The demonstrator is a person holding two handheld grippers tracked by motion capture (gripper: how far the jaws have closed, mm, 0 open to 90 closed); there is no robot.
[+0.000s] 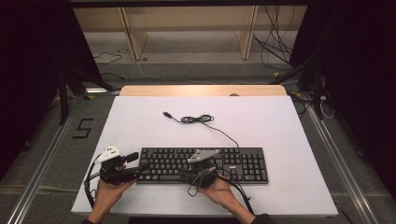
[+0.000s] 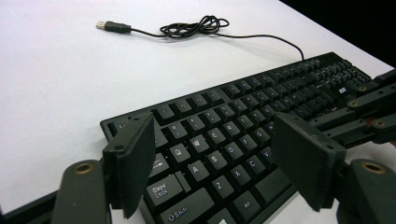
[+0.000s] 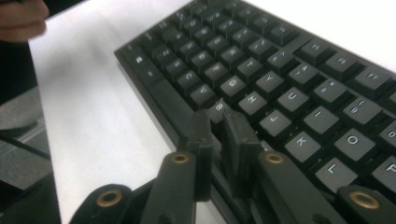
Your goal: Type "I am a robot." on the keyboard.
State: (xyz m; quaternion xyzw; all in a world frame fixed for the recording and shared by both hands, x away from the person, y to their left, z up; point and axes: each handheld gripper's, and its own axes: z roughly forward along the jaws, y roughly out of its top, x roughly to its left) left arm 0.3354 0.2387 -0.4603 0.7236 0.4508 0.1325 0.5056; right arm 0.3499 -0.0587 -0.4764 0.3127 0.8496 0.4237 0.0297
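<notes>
Table (image 1: pixel 140 116), white and single, carries one black keyboard (image 1: pixel 233 163) lying toward six o'clock, square to the person, probably so both hands reach its keys. One cable (image 1: pixel 198 119) coils at twelve o'clock, unplugged. Two claws work it: the left claw (image 2: pixel 224 163) hangs released at the keyboard's nine o'clock end; the right claw (image 3: pixel 219 140), jaws nearly together with nothing gripped, points at the keys near the space bar, likely to press one.

Keyboard (image 1: pixel 203 164) near the table (image 1: pixel 140 116) front (cable (image 1: pixel 198 119) behind it).
</notes>
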